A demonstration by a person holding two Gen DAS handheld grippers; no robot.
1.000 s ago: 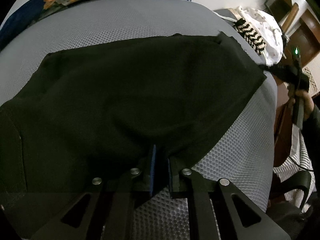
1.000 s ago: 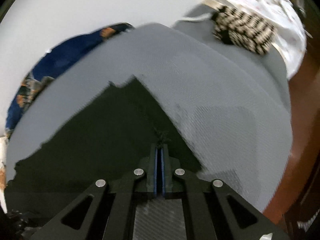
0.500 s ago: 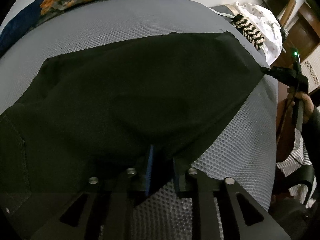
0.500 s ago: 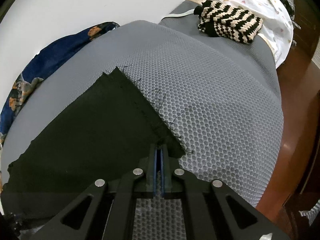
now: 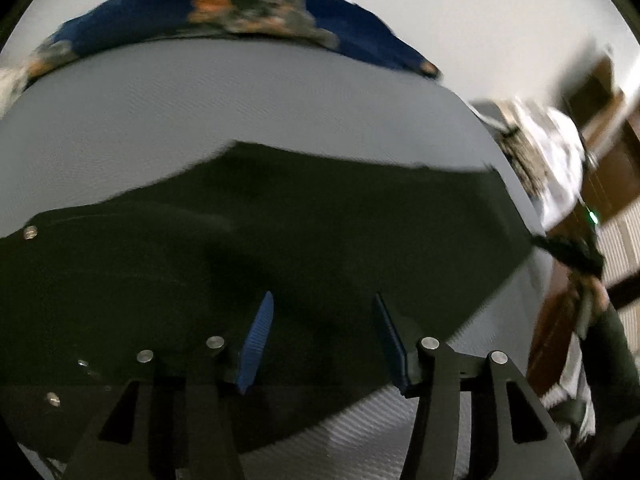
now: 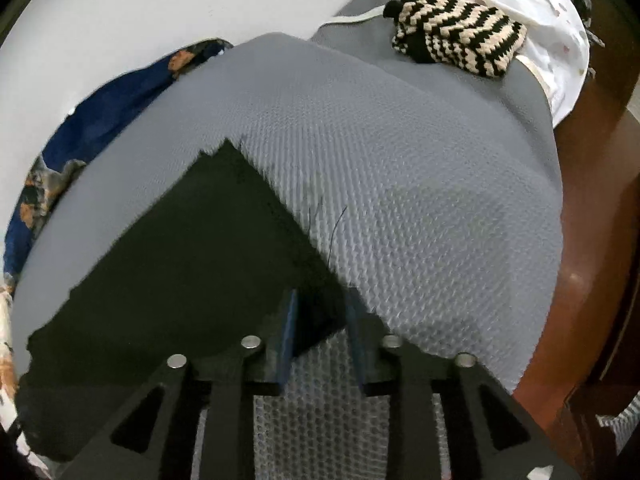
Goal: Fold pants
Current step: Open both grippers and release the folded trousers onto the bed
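Black pants [image 5: 280,248] lie spread flat on a grey mesh mattress [image 5: 200,112]. My left gripper [image 5: 324,340] hovers over their near edge with its jaws opening, the blue pads apart and nothing pressed between them. In the right wrist view, a corner of the black pants [image 6: 192,248] lies between the blue pads of my right gripper [image 6: 322,328], whose jaws are opening and no longer pinch the cloth. My right gripper [image 5: 568,248], held by a hand, also shows at the far right in the left wrist view.
A blue and orange patterned cloth [image 5: 224,20] lies along the mattress's far edge by the white wall. A black and cream striped knit [image 6: 456,36] and a white spotted cloth [image 6: 540,4] sit at the far right end. Brown wooden furniture [image 6: 600,184] borders the right side.
Both grippers have let go of the pants' edge, their pads parting. The left gripper has lifted and pulled back, so more of the wall and the patterned cloth shows.
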